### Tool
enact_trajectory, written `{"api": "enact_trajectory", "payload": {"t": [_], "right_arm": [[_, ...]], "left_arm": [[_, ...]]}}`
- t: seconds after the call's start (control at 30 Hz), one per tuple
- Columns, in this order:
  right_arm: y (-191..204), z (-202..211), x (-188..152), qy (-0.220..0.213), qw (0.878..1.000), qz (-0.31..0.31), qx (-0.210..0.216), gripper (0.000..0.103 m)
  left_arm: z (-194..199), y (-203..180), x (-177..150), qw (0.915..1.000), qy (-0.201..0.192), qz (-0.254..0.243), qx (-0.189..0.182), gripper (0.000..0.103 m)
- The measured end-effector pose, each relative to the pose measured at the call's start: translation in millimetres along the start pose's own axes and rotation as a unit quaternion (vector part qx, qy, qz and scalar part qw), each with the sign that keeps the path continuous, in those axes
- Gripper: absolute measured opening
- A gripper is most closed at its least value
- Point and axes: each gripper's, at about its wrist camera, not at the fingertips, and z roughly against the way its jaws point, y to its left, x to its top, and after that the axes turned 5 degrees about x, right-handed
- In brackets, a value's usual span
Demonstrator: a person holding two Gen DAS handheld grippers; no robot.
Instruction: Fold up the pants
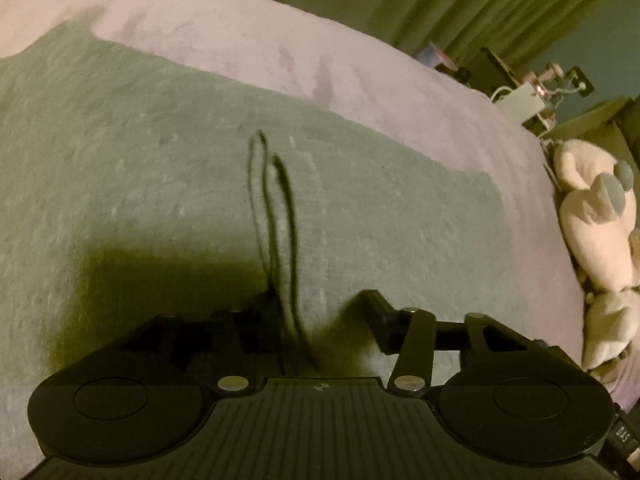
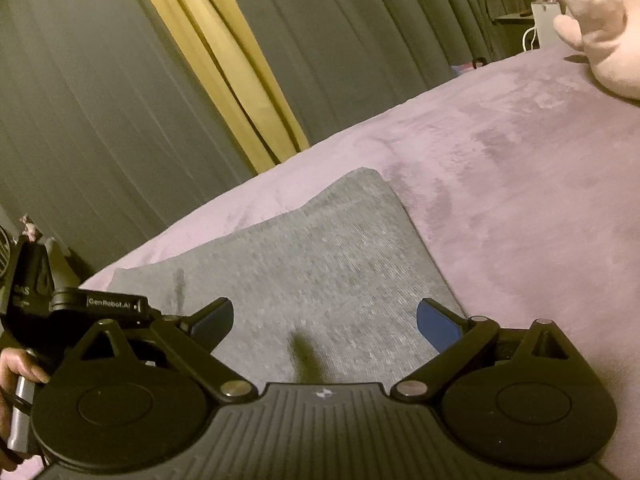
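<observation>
Grey knit pants lie flat on the mauve plush bed, dark drawstring running away from the left gripper; its fingers straddle that cord at the near edge, half-closed, grip uncertain. Right gripper hovers just above the same cloth, fingers wide apart, empty.

Around the grey pants, the pink bed cover lies bare on the side toward the curtains and toward the plush toy, giving open passage. The toy blocks that far end. The black drawstring trails loose across the pants' middle.
</observation>
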Motion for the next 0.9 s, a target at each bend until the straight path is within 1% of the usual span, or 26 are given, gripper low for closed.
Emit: {"api": "enact_trajectory", "payload": {"t": [0.13,0.2,0.27,0.33,0.4,0.53,0.7,0.73,0.8,0.83,0.9], "right_arm": [[1.1,-1.8,-0.2,0.001,1.000,0.005,-0.008,0.098],[1.0,-2.2,-0.4,0.000,1.000,0.007,-0.013,0.098],[0.6,-2.3,-0.7,0.000,1.000,0.007,-0.015,0.098],[0.3,-2.0,-1.1,0.000,1.000,0.007,-0.015,0.098],[0.2,-1.8,-1.1,-0.001,1.000,0.008,-0.017,0.098],[-0.8,-0.6,-0.5,-0.006,1.000,0.006,-0.023,0.098],[-3.4,2.1,0.7,-0.017,0.999,0.000,-0.035,0.098],[-3.7,2.8,1.0,-0.020,0.999,0.000,-0.038,0.098],[-4.3,2.6,1.4,-0.021,0.999,-0.001,-0.049,0.098],[-5.0,1.7,1.5,-0.018,0.999,-0.002,-0.051,0.098],[-5.9,-0.9,1.6,-0.010,0.998,-0.004,-0.055,0.098]], "left_arm": [[-2.5,-14.7,1.4,0.9992,-0.003,-0.030,0.028,0.048],[-1.4,-17.0,0.5,0.9984,-0.006,-0.041,0.039,0.040],[0.2,-17.8,0.1,0.9980,-0.009,-0.048,0.039,0.028],[3.8,-16.2,-0.4,0.9981,-0.011,-0.048,0.036,0.023],[7.2,-18.1,-0.9,0.9975,-0.014,-0.055,0.041,0.022],[17.1,-32.1,2.7,0.9946,-0.025,-0.083,0.056,0.020],[47.8,-43.0,22.0,0.9933,-0.046,-0.099,0.039,0.020],[54.8,-44.4,27.3,0.9921,-0.054,-0.107,0.039,0.020],[62.1,-44.8,36.2,0.9875,-0.069,-0.129,0.058,0.020],[62.3,-42.8,40.1,0.9860,-0.070,-0.134,0.070,0.020],[57.0,-30.9,47.0,0.9856,-0.061,-0.126,0.094,0.021]]}}
